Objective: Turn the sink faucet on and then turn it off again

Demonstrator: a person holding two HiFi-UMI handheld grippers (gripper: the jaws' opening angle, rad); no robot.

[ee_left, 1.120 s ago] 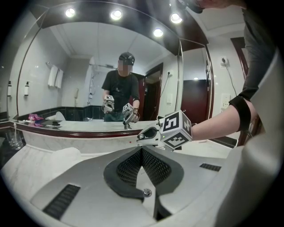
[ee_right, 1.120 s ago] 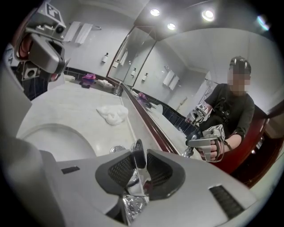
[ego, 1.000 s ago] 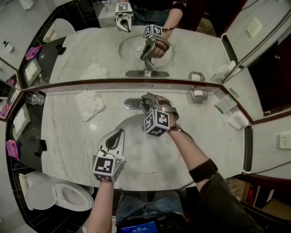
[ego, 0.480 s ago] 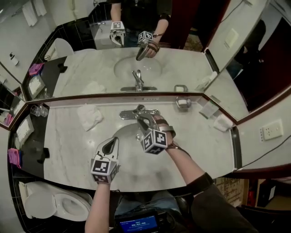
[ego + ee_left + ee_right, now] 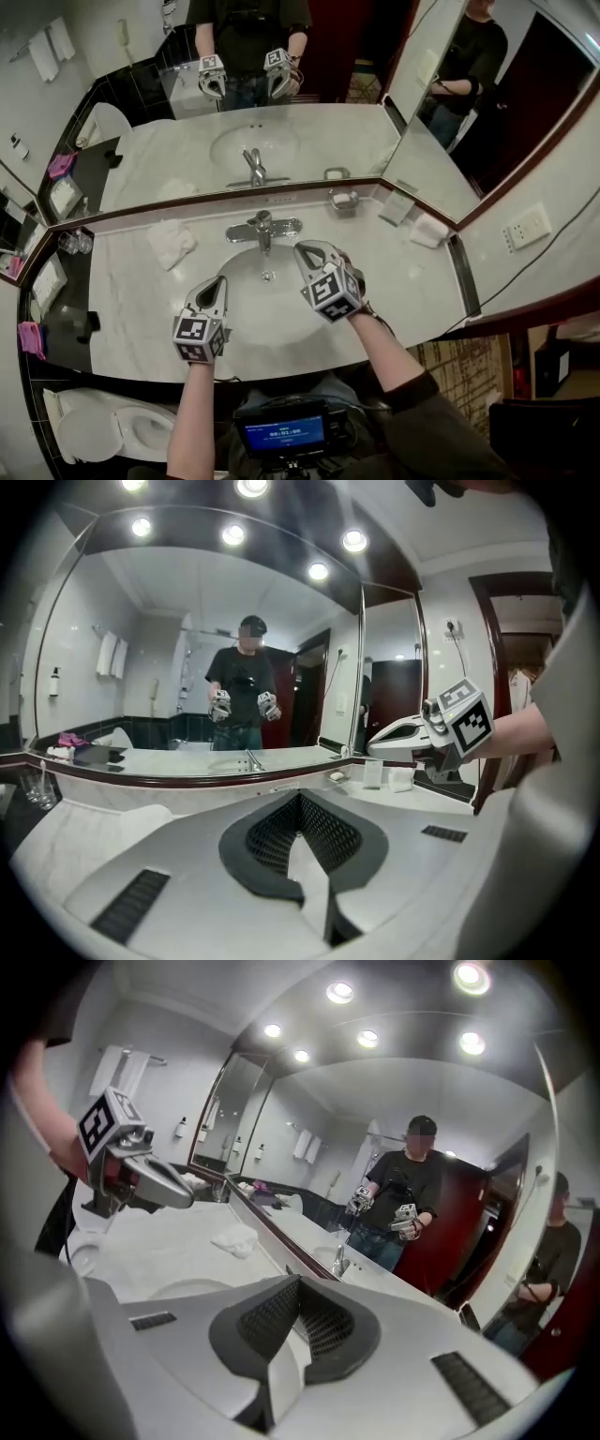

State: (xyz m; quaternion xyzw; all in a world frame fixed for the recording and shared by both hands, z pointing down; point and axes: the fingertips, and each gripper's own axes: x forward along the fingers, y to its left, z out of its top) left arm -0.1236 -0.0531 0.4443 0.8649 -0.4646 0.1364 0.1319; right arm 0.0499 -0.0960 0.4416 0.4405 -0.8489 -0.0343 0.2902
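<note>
Faucet: the chrome single-lever faucet [image 5: 263,228] stands on its plate at the back of the sink, centred just under the mirror's dark trim. Neither gripper touches it.
Sink: an oval white basin [image 5: 274,321] is set into the marble counter [image 5: 412,291], with the drain [image 5: 268,276] just in front of the spout.
Right gripper: the right gripper [image 5: 304,249] hovers over the right side of the basin, near the faucet but apart from it, tips towards the mirror. Its jaws have just been closing and are now clenched pad to pad, with nothing between them.
Left gripper: the left gripper [image 5: 217,280] is held over the basin's left rim, farther from the faucet, also pointing towards the mirror. Its jaws are clenched and empty.
Counter, left: a crumpled white washcloth [image 5: 171,242] lies beside the basin, and drinking glasses [image 5: 73,242] stand at the far corner.
Counter, right: a metal soap dish [image 5: 343,199] sits against the mirror trim.
Mirror: the mirror [image 5: 309,141] reflects the counter, the faucet and the person holding both grippers.
Below the counter: a toilet [image 5: 122,427] is at lower left, and a small lit screen [image 5: 281,435] is at the person's waist.
</note>
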